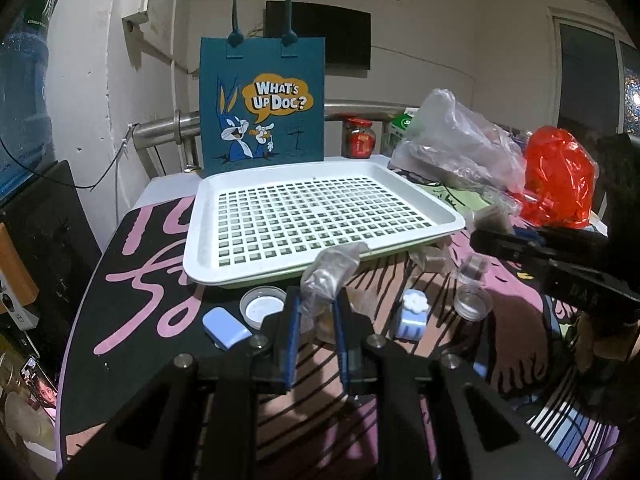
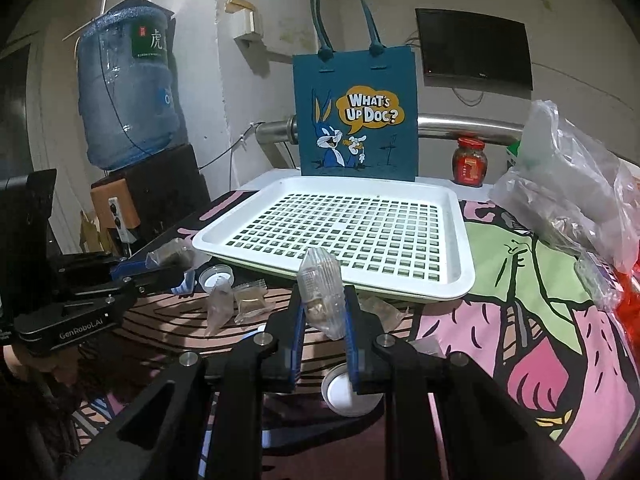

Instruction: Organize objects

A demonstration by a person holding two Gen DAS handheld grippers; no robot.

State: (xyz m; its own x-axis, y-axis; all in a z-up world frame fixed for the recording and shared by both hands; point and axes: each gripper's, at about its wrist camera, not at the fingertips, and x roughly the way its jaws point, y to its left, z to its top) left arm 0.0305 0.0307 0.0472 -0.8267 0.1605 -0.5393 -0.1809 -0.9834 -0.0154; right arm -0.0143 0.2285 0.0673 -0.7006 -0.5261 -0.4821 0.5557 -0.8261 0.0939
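Centrally, each hand-held gripper grasps a clear plastic snack packet: left hand-held gripper (image 1: 316, 312) on a crumpled packet (image 1: 330, 270), right hand-held gripper (image 2: 324, 316) on a ridged packet (image 2: 320, 284), both before the white perforated plastic tray (image 2: 456, 280) on the tabletop (image 1: 160, 280).

Right of the left gripper (image 1: 316, 312), the right gripper's (image 1: 560, 256) body ran off-frame; each clear packet's (image 2: 322, 292) contents stayed too blurred to name
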